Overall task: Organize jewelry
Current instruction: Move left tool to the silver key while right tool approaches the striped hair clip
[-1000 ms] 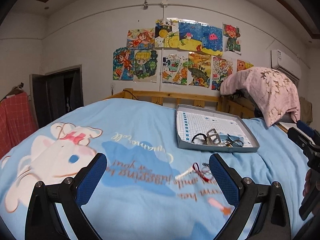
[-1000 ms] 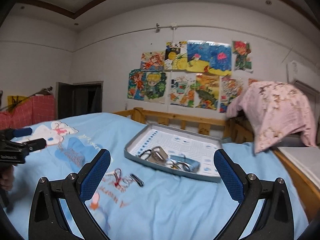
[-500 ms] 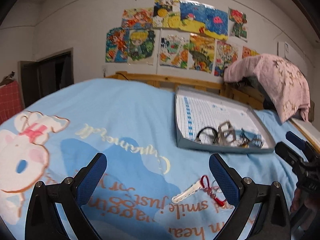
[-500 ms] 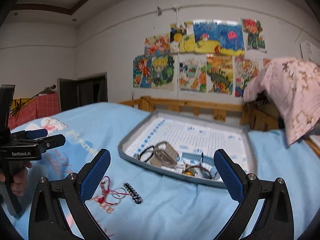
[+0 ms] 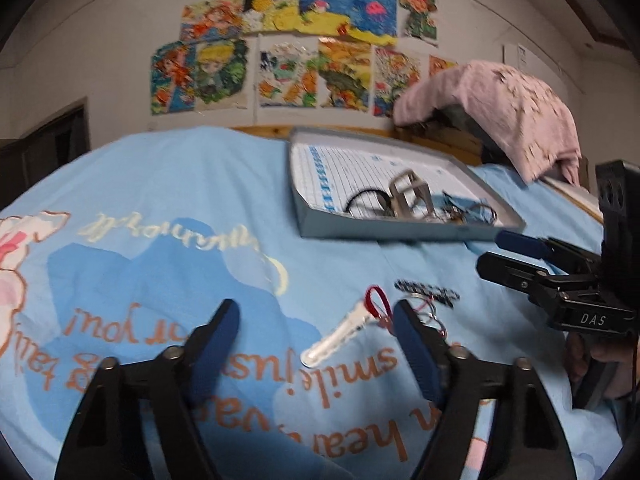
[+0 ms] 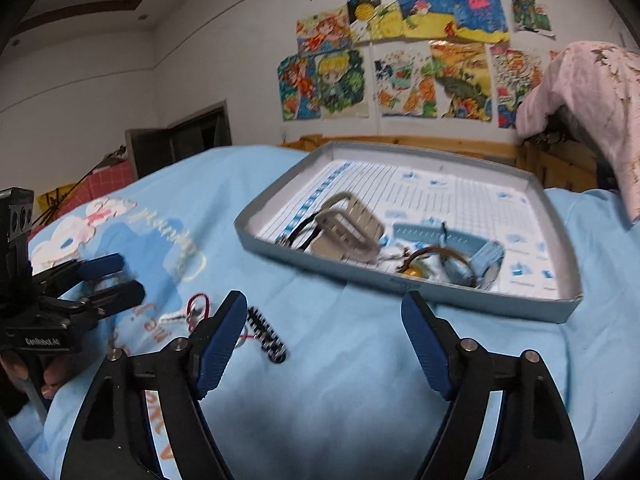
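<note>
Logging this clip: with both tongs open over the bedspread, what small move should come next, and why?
Probably ease the left tongs forward and close on the white hair clip. It lies loose on the bedspread, right between the open fingers, while the tray already holds other pieces. The right tongs are open too, nearer the checkered clip.

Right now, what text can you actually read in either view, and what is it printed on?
"DAS": on the right tool body.
"GenRobot.AI": on the left tool body, blurred.
"smile", "you!", "hear": orange print on the blue bedsheet, upside down.
Tray liner print: too small to read.
</note>
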`<state>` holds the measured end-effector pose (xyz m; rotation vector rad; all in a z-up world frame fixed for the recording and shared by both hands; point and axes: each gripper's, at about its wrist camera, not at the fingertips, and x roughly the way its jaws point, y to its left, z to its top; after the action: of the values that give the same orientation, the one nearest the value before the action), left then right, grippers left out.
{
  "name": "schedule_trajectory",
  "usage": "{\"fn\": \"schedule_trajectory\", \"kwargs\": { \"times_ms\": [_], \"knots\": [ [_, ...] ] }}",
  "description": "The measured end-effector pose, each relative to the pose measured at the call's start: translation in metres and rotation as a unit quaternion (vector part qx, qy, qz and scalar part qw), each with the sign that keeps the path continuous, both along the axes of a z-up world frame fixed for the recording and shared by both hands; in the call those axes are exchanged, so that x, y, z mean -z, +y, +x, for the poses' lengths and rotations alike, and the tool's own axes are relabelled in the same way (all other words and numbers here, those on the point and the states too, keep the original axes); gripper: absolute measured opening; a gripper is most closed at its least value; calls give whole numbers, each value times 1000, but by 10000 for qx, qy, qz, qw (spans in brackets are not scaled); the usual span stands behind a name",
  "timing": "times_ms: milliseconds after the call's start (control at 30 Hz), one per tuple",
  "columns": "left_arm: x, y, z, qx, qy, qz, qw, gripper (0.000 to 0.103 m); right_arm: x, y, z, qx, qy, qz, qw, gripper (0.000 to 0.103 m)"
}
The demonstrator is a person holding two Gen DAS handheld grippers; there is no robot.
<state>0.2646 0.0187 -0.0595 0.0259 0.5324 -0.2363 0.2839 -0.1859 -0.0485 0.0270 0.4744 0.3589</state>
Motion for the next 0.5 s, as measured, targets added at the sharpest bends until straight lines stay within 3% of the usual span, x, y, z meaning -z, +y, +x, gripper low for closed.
{"fn": "schedule_trajectory", "kwargs": {
  "times_ms": [67,233,267,400,500],
  "knots": [
    [5,-2,4,101,151,46,9998,55,3,5,2,-135,65,-65,9999,74],
    [12,-6,10,273,341,77,9990,40,10,17,2,-424,145,-291,9986,71],
    [14,-7,12,316,404,89,9986,40,10,18,2,-469,178,-307,9983,65],
    [22,-13,20,365,635,185,9971,40,13,20,6,-577,315,-320,9973,62],
    [26,-16,24,361,758,245,9962,40,16,22,8,-639,406,-338,9966,55]
  ]
}}
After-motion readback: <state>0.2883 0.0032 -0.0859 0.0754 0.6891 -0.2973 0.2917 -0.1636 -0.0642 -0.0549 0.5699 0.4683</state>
